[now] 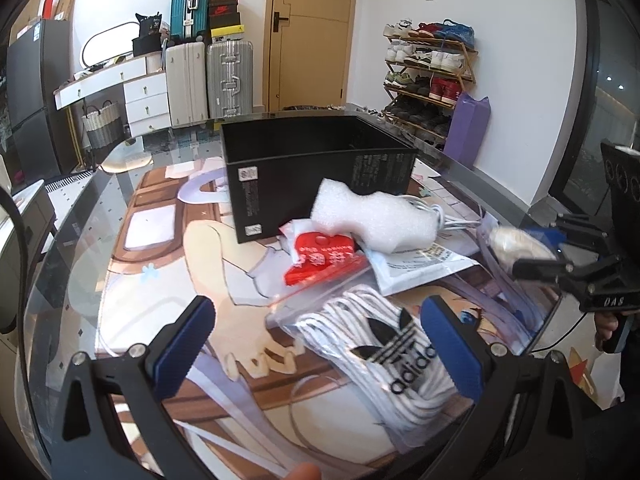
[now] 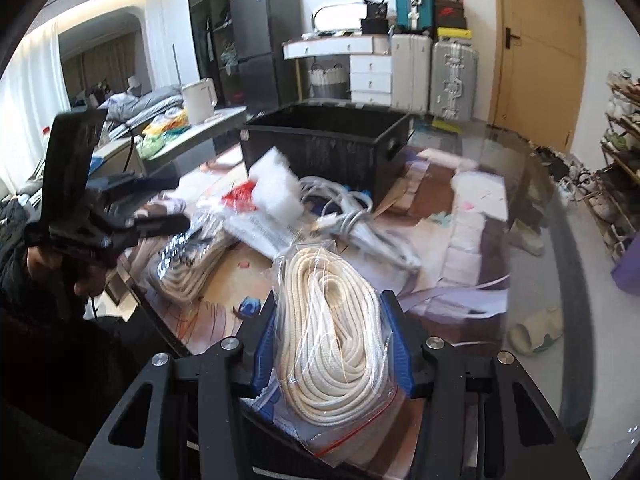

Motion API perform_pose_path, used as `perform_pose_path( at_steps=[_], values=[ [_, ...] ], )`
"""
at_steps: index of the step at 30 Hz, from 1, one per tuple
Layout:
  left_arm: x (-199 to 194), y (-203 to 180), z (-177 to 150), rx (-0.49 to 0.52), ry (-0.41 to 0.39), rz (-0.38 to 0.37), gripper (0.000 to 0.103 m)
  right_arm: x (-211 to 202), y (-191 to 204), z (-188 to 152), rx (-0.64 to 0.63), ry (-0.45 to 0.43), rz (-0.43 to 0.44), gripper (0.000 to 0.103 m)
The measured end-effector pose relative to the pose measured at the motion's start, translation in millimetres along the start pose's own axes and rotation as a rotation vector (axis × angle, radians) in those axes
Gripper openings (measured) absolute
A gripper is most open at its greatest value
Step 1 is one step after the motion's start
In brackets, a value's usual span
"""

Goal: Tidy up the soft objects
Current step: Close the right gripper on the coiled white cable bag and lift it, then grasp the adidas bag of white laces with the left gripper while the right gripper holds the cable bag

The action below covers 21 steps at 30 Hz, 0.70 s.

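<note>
My right gripper (image 2: 328, 316) is shut on a clear bag of cream rope (image 2: 332, 332), lifted off the table; in the left wrist view the same gripper (image 1: 524, 256) shows at the right edge with the cream bundle (image 1: 510, 242) at its tip. My left gripper (image 1: 320, 320) hangs open above a bagged white lace bundle with a black logo (image 1: 384, 344), not touching it. Behind lie a red packet (image 1: 320, 258), a white foam piece (image 1: 372, 220) and a white cable coil (image 2: 352, 208). An open black box (image 1: 316, 168) stands at the back.
A printed mat (image 1: 168, 264) covers the glass table. A flat plastic mailer (image 1: 420, 266) lies under the foam. Suitcases (image 1: 228, 76), a white drawer unit (image 1: 144, 100) and a shoe rack (image 1: 432, 76) stand along the wall beyond the table.
</note>
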State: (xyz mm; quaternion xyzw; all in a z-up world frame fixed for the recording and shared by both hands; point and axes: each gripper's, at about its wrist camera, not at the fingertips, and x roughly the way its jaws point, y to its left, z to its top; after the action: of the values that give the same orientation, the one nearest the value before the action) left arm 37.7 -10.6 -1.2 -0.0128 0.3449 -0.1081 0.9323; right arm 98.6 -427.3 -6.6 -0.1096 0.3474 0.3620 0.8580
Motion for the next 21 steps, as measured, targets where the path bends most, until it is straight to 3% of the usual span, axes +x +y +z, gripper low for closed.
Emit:
perform_pose_path(
  at_steps=[11, 21],
  values=[
    [17, -23, -7, 0.005, 0.081, 0.035, 0.103, -6, 4, 20, 0.034, -0.099, -0.048, 0.048],
    [27, -28, -11, 0.014, 0.129, 0.062, 0.103, 4, 15, 29, 0.014, -0.106, -0.026, 0.048]
  ],
)
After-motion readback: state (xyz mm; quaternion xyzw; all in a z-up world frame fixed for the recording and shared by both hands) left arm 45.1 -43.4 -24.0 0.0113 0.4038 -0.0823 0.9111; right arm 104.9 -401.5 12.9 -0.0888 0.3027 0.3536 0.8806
